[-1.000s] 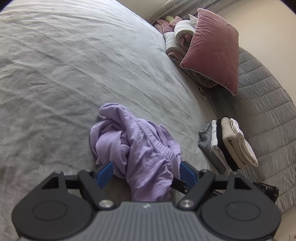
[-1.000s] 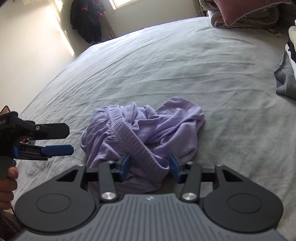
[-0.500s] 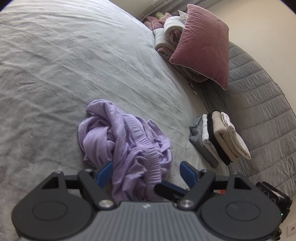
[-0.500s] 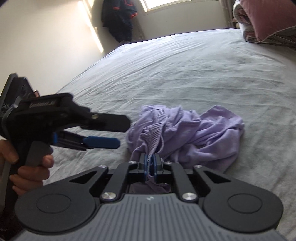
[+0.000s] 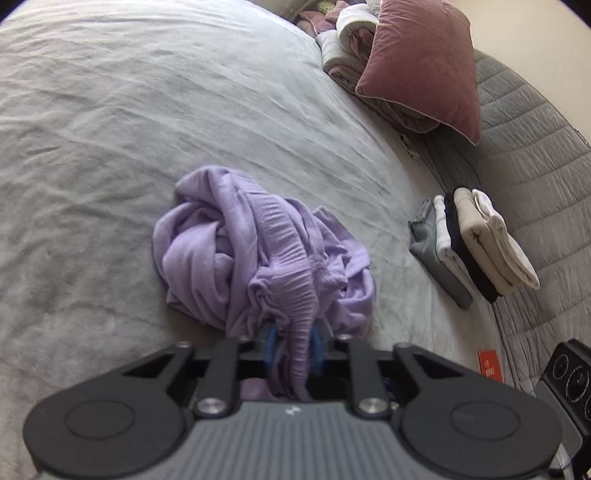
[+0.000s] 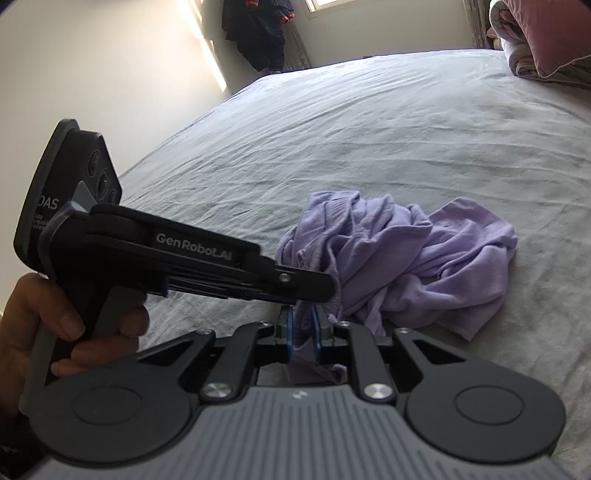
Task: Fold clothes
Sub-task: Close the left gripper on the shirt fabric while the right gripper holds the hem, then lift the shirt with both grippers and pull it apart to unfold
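Garment: a lilac garment (image 5: 258, 258) of soft thin knit lies crumpled in a heap on the bed (image 5: 110, 129), at the centre of both frames; its ribbed elastic waistband (image 5: 291, 273) runs down toward the lower edge.
Left claw: the left claw (image 5: 293, 349) is closed on the ribbed waistband, with the blue pads (image 5: 270, 345) pressed on either side of it.
Right claw: the right claw (image 6: 303, 330) is closed on a lilac fold at the near edge of the heap.
Bed: grey sheet, matte, with many fine wrinkles.
Around: a stack of folded clothes (image 5: 472, 243) at right in the left view, grey, white, black and beige; a dusty-pink velvet pillow (image 5: 421, 62) at upper right, leaning on rolled bedding.
In the way: in the right view the left tool's black body crosses the centre-left and covers part of the heap; a hand (image 6: 44, 325) holds its handle.
Hard to make out: dark clothing (image 6: 258, 33) hanging by the window, top centre of the right view, is in shadow.
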